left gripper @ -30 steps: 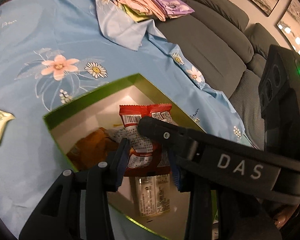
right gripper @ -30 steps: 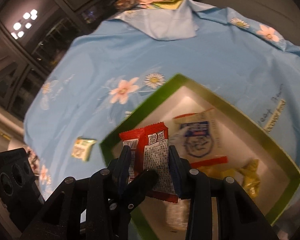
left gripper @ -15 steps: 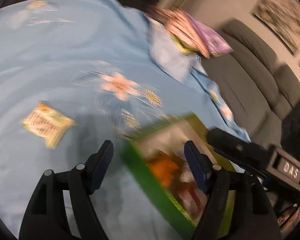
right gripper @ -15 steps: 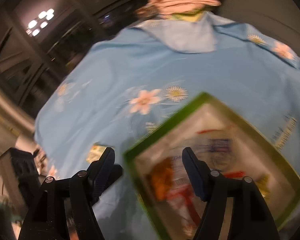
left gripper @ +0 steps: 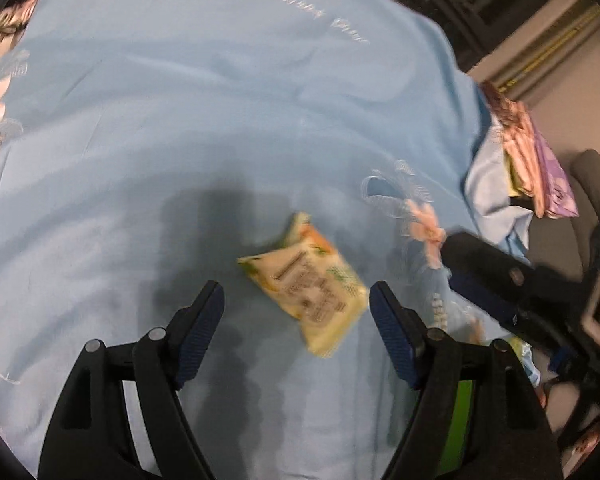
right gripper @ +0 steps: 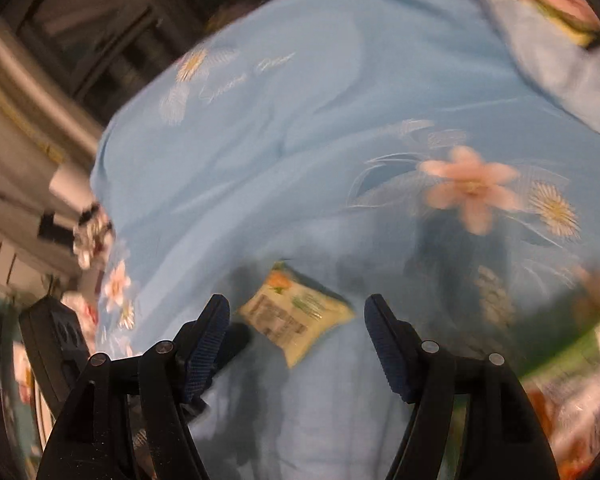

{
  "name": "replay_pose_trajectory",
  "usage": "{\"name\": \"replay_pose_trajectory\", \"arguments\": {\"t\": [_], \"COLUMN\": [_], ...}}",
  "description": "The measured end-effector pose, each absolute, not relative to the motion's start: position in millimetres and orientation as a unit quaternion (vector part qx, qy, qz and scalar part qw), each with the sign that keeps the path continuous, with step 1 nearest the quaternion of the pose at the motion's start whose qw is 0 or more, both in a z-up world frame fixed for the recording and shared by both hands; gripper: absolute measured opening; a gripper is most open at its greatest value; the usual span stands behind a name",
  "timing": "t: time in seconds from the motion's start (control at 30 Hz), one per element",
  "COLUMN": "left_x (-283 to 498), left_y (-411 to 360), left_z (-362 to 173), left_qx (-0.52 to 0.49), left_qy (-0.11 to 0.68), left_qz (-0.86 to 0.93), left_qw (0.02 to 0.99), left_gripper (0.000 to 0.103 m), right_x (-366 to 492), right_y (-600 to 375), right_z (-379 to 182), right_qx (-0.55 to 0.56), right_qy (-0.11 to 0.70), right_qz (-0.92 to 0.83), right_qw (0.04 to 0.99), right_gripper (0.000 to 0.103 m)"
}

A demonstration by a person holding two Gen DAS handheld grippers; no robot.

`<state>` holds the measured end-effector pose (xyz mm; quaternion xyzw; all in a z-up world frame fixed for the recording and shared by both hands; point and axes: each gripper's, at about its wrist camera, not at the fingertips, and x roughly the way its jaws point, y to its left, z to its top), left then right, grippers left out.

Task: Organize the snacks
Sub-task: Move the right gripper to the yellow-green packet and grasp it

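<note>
A pale yellow-green snack packet (left gripper: 306, 287) lies flat on the light blue flowered cloth (left gripper: 220, 120). My left gripper (left gripper: 296, 320) is open and empty, its jaws spread on either side of the packet just above it. My right gripper (right gripper: 296, 328) is also open and empty, with the same packet (right gripper: 294, 316) between its jaws. The right gripper's black body (left gripper: 512, 280) shows at the right of the left wrist view. The green-rimmed box (right gripper: 564, 356) with several snacks sits at the lower right of the right wrist view, blurred.
A stack of folded pink and purple cloths (left gripper: 532, 164) lies at the cloth's far right edge, by a grey sofa (left gripper: 592, 184). Dark cabinets (right gripper: 100, 40) stand beyond the cloth. The green box edge (left gripper: 460, 420) shows behind my left gripper's right finger.
Both grippers opened, dropped the red snack packets in the box, and swung left from the box to the yellow-green packet on the cloth.
</note>
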<state>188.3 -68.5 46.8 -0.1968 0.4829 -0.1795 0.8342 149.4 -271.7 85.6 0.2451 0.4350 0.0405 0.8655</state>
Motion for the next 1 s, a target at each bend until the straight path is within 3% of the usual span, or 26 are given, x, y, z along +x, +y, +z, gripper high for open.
{"name": "replay_pose_trajectory", "arguments": {"t": [0.37, 0.43, 0.5, 0.67, 0.7, 1.0], "left_x": [205.7, 206.1, 207.1, 205.2, 203.5, 160.6], "left_y": [-58.4, -60.0, -63.2, -66.8, -68.0, -82.0], "left_z": [22.3, 20.9, 17.4, 12.4, 12.9, 36.0], "left_qx": [-0.228, -0.228, -0.231, -0.242, -0.241, -0.192], "left_qy": [0.491, 0.492, 0.496, 0.496, 0.499, 0.493], "left_qz": [-0.182, -0.186, -0.192, -0.226, -0.236, -0.265], "left_qw": [0.821, 0.819, 0.815, 0.803, 0.799, 0.806], "left_gripper": [0.070, 0.052, 0.050, 0.029, 0.026, 0.019], "right_x": [209.7, 211.6, 211.4, 203.9, 202.0, 153.5], "right_y": [-255.8, -252.7, -252.0, -249.8, -250.5, -250.3], "right_z": [35.8, 33.7, 28.1, 18.0, 17.4, 25.5], "right_qx": [0.215, 0.215, 0.221, 0.243, 0.252, 0.302], "right_qy": [0.488, 0.490, 0.495, 0.495, 0.494, 0.483], "right_qz": [0.066, 0.075, 0.080, 0.084, 0.090, 0.110], "right_qw": [0.843, 0.842, 0.837, 0.830, 0.827, 0.814], "right_gripper": [0.071, 0.071, 0.071, 0.063, 0.059, 0.052]}}
